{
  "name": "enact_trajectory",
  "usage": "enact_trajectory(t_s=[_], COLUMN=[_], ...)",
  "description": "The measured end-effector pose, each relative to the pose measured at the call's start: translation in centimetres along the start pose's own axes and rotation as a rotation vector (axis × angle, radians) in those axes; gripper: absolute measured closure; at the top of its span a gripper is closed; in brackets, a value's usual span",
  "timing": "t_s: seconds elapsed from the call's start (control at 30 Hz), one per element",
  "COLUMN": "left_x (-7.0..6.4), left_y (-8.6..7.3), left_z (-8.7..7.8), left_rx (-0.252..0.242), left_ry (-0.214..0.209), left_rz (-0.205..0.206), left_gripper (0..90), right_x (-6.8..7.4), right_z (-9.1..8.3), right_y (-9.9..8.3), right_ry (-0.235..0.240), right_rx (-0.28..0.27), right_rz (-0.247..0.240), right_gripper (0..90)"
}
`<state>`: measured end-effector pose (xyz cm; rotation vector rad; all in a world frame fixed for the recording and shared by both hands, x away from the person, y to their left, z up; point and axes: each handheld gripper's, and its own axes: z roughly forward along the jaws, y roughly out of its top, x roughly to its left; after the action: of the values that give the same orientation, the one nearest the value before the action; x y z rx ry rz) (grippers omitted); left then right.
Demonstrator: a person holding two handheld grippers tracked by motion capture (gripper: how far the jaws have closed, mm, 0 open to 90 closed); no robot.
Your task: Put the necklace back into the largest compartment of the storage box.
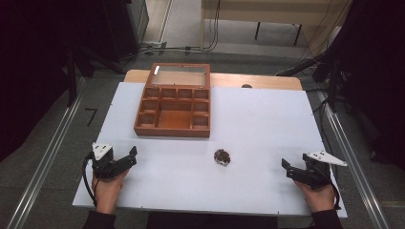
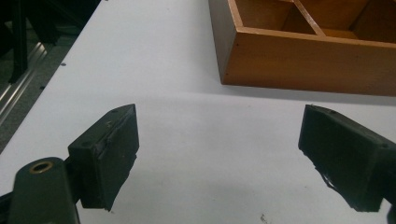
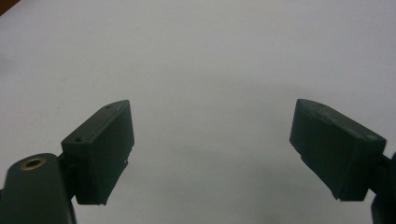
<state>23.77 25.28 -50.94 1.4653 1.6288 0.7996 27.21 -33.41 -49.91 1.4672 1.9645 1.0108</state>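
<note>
Table (image 1: 267, 124): I see a white top, with the items well apart on it.
Wooden box (image 1: 173, 112): far left of centre, lid (image 1: 180, 75) raised at the far side; long axis runs near to far; several compartments, all looking bare. Its near corner shows in my left gripper view (image 2: 308, 60).
Left gripper (image 1: 128, 160): near left edge, in my left hand (image 1: 107, 188); jaws spread wide, holding nothing, aimed toward the box.
Right gripper (image 1: 288, 169): near right edge, jaws wide apart, nothing held, over bare table.
Small dark object (image 1: 222, 157): near centre, between the grippers; too small to identify.
</note>
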Motion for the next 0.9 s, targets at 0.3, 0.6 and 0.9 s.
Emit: enact_trajectory(t_s=[0.3,0.6,0.9], left_x=[-0.07,-0.1,-0.13], left_y=[0.02,0.02,0.05], left_z=[0.05,0.04,0.03], left_rx=[0.007,0.005,0.007], left_ry=[0.001,0.004,0.01], left_rz=[0.007,0.006,0.007], left_gripper=[10.6,10.5,10.4], right_x=[0.43,0.54,0.78], right_z=[0.2,0.27,0.47], right_y=[0.15,0.23,0.36], right_ry=[0.008,0.009,0.016], right_rx=[0.004,0.003,0.005], right_rz=[-0.008,-0.014,-0.023], right_gripper=[12.1,12.1,12.1])
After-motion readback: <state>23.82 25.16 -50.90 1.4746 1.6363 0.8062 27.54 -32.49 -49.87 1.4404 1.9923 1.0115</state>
